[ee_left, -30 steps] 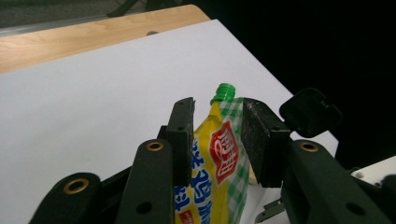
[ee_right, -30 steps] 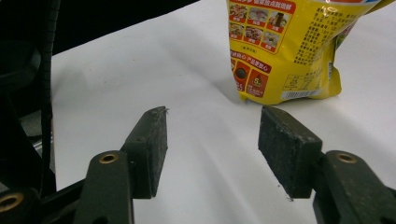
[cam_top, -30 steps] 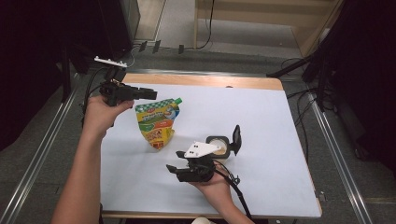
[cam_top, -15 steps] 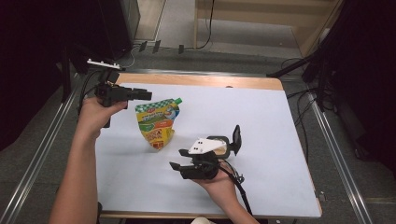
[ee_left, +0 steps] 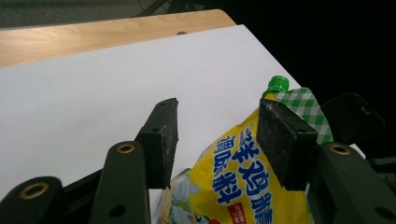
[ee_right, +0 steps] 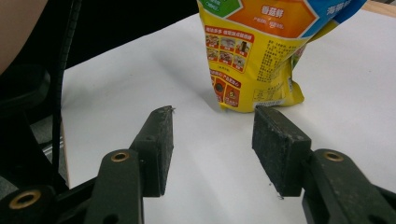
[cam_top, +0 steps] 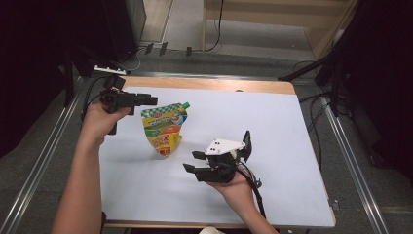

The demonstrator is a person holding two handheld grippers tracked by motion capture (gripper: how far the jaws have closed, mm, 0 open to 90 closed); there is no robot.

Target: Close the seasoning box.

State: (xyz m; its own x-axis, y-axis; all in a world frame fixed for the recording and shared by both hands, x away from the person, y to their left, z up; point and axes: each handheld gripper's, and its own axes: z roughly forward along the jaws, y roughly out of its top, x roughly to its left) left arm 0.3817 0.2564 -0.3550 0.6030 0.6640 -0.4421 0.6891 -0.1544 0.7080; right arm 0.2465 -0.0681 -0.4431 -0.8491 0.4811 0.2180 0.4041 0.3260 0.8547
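1. A yellow spouted seasoning pouch (cam_top: 163, 129) stands upright on the white desk (cam_top: 272, 122), left of centre, its green cap (ee_left: 277, 84) at the top far corner
2. The left hand-held gripper (cam_top: 148, 101) hovers by the pouch's top left edge; its jaws have just been opening and stand parted, the pouch's top seen between them in the left gripper view but not pressed, so it is released
3. The right hand-held gripper (cam_top: 194, 162) sits near and to the right of the pouch, jaws apart after easing a little closer, nothing between them
4. The pouch looks soft and flexible, with a glossy film that may slip; filled, it probably sags if squeezed mid-body
5. The flat checked top seam (ee_left: 303, 100) beside the spout seems the firmest place to pinch, the base seam (ee_right: 254, 103) a second choice
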